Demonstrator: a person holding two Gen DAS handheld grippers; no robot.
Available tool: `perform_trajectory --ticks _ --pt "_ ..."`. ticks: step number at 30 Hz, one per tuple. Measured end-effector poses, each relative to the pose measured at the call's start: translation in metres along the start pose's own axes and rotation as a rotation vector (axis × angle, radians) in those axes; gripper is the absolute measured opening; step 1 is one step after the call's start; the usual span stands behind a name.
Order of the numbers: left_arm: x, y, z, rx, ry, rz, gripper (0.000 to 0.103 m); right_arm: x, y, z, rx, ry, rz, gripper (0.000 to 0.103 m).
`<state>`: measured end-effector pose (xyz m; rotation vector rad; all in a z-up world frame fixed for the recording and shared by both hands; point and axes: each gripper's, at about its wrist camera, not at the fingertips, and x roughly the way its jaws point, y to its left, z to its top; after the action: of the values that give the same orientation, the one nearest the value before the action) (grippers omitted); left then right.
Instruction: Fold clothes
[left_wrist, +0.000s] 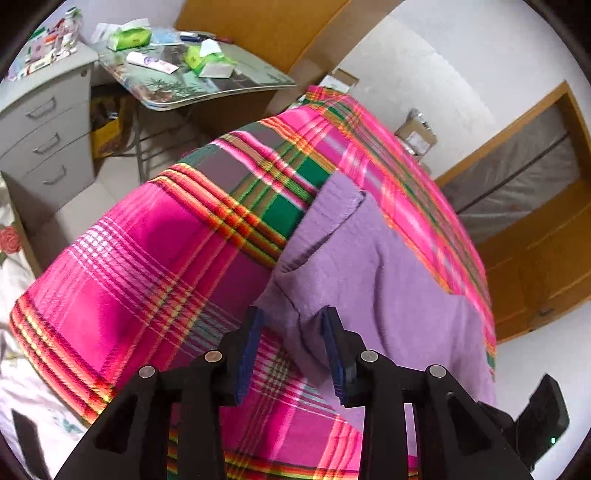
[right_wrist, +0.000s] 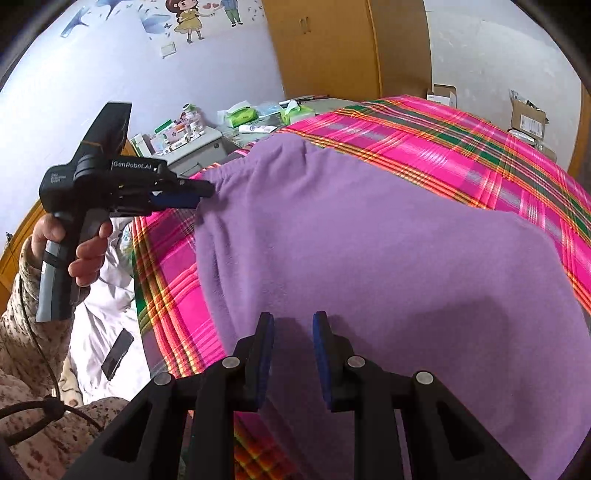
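I see the purple garment (right_wrist: 369, 258) spread on the plaid sheet (right_wrist: 461, 155). My left gripper (left_wrist: 291, 347) stands released at its waistband corner; my right gripper (right_wrist: 293, 350) hovers released above its middle.

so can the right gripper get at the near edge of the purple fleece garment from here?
Probably yes. The right gripper hangs open just above the purple fleece garment on the pink plaid cloth, nothing between; the left gripper is off at the waistband.

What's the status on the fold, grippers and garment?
Left gripper open at purple garment edge. Right gripper open above it, nothing held. Garment flat on plaid sheet. Nothing in the way.
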<state>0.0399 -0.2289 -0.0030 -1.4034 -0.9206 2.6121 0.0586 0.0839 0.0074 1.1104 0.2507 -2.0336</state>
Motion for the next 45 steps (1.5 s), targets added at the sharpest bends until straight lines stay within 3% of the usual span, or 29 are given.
perform_trajectory --ticks 7,14,17,20,33,37,39,45 --pt "0.003 0.007 0.004 -0.073 0.001 -0.026 0.035 0.005 0.007 -0.003 0.018 -0.016 -0.047 0.023" --pt "-0.015 0.011 -0.003 -0.072 -0.068 -0.041 0.002 -0.004 0.012 -0.003 0.041 -0.034 -0.016 0.024" --pt "-0.027 0.018 -0.005 -0.052 -0.146 0.032 0.002 -0.003 0.017 -0.001 0.027 -0.041 -0.045 0.024" --pt "-0.027 0.029 -0.007 -0.092 -0.114 -0.030 0.002 0.003 0.027 0.006 -0.005 -0.044 -0.056 0.024" --pt "-0.020 0.029 -0.005 -0.090 -0.075 -0.089 0.011 0.051 0.092 0.052 -0.203 -0.079 -0.065 0.024" --pt "-0.018 0.031 -0.005 -0.089 -0.072 -0.099 0.012 0.072 0.112 0.061 -0.273 -0.053 -0.103 0.029" --pt "-0.019 0.035 -0.005 -0.098 -0.073 -0.105 0.021 0.078 0.120 0.066 -0.298 -0.052 -0.119 0.031" --pt "-0.017 0.042 0.000 -0.116 -0.072 -0.128 0.021 0.099 0.139 0.080 -0.344 -0.039 -0.212 0.034"
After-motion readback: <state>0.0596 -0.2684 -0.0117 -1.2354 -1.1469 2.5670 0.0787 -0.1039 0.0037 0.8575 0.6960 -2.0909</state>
